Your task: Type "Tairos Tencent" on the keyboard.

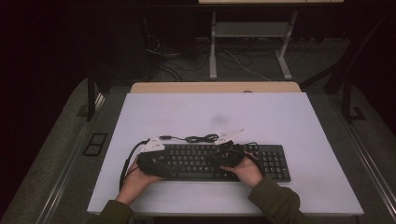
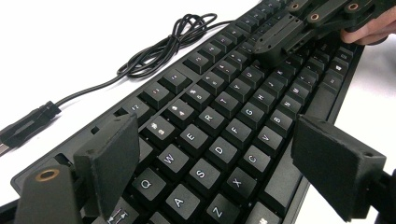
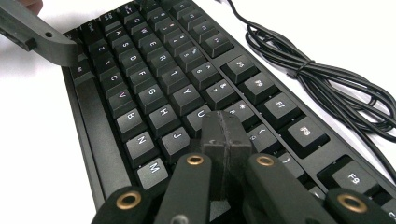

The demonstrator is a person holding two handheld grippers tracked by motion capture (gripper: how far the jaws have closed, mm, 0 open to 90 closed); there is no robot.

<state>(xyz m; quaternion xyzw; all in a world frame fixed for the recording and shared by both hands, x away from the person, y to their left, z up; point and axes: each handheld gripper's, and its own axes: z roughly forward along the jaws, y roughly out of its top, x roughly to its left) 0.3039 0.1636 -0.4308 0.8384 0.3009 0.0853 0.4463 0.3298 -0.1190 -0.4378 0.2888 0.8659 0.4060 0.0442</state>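
— Left side first: what is the left gripper (image 2: 210, 154) doing?

— It hovers over the left end of the keyboard (image 1: 210, 161), jaws spread wide with nothing between them — released, above the Q-W-A-S keys. Moving right, the right gripper (image 3: 223, 135) has its two pads pressed flat together, clenched on nothing, making one blunt tip over the keys around J and U.

— So the step in hand is pressing a key?

— That is my reading. To do it well, I would bring the closed tip straight down on the centre of one keycap, not on the seam between neighbours, since the tip looks about as wide as a key. A light, vertical push and a clean lift; the left gripper could rest on the frame to keep the board from sliding on the white table (image 1: 280, 116).

— Where does the keyboard lie, and which way does it point?

— Near the front edge of the table, just before the person. Its long axis runs left to right across the table, number pad at the right end, space bar toward the person. Its coiled cable (image 1: 201, 138) lies just behind the back edge.
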